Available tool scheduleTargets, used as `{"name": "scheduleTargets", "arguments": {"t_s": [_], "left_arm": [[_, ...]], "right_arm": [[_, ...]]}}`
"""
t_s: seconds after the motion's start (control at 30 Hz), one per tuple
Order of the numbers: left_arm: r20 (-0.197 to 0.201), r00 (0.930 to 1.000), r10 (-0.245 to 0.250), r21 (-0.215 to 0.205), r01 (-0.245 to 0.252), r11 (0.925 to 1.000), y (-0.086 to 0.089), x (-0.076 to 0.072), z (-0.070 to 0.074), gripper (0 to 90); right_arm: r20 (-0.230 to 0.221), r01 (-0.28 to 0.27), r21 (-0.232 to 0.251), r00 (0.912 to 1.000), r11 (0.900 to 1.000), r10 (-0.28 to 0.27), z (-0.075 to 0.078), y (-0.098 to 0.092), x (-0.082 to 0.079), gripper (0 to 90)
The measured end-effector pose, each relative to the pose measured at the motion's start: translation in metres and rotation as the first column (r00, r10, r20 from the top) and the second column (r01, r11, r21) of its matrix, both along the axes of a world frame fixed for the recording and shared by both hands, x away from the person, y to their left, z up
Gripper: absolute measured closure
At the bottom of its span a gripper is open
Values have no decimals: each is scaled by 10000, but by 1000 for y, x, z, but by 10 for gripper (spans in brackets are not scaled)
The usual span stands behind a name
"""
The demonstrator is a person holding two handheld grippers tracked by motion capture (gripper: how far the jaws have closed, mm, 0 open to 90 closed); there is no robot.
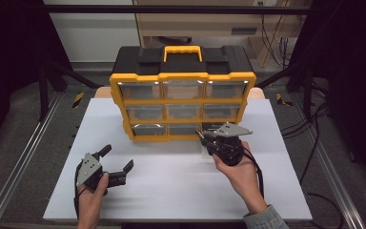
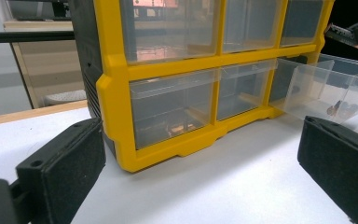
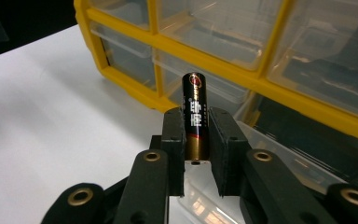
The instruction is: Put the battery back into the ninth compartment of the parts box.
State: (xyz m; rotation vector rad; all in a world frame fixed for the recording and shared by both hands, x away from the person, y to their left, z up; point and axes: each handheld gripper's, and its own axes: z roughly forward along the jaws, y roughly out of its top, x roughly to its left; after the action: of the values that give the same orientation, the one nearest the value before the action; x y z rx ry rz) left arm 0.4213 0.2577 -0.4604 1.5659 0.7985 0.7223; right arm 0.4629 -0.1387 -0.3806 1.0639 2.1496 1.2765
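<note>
Black pads of the right hand-held gripper clamp a battery upright between them at the centre of the right gripper view; the jaws are closed on its lower half, and its upper end stands clear above the pads. The battery has a black casing with a gold band toward the base, a small red mark near the top and white characters down its side, too blurred to read. In the high view this right hand-held gripper sits right of centre, just in front of the lower right corner of the organiser, a yellow-framed case with a black top, a yellow handle and three rows of clear drawers. No brand or label can be made out on the case.

In the left gripper view, at the right edge, the bottom-right drawer is pulled out of the organiser and small dark items lie in its front corner; what they are cannot be told.

At the lower left of the high view the left hand-held gripper rests low over the white tabletop, well apart from the organiser. Its jaws stand wide open with nothing between them, and in the left gripper view the two pads sit at the lower left and lower right corners.
</note>
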Motion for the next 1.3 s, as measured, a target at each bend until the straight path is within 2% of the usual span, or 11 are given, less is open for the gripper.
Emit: {"name": "scheduleTargets", "arguments": {"t_s": [0.3, 0.63, 0.93, 1.0, 1.03, 1.1, 1.17, 1.3], "left_arm": [[-2, 10000, 19, -24, -19, 10000, 1, 0, 0, 8], [-3, 10000, 17, -13, -17, 10000, 1, 0, 0, 8], [-7, 10000, 21, -22, -21, 10000, 1, 0, 0, 8], [-3, 10000, 7, -14, -7, 10000, 1, 0, 0, 7], [-1, 10000, 5, -14, -5, 10000, 1, 0, 0, 8], [-9, 10000, -1, -11, 1, 10000, 0, 0, 0, 7], [-8, 10000, -1, -6, 1, 10000, 0, 0, 0, 8], [-13, 10000, 2, 4, -2, 10000, 0, 0, 0, 7]], "right_arm": [[145, 413, 192, 9990, 9990, -416, 5, -17, 4, 767], [81, 785, 351, 9969, 9963, -788, 5, -32, 10, 767], [-187, 869, 227, 9961, 9960, -865, -2, -36, 15, 767], [-122, 871, 121, 9961, 9961, -869, -4, -37, 17, 766], [-123, 916, 160, 9957, 9957, -914, -4, -37, 17, 753], [-191, 1050, 449, 9944, 9935, -1043, -5, -40, 19, 597], [-310, 1139, 683, 9932, 9911, -1120, -4, -43, 20, 534], [-227, 1287, 1045, 9916, 9862, -1270, -2, -47, 22, 385]]}}
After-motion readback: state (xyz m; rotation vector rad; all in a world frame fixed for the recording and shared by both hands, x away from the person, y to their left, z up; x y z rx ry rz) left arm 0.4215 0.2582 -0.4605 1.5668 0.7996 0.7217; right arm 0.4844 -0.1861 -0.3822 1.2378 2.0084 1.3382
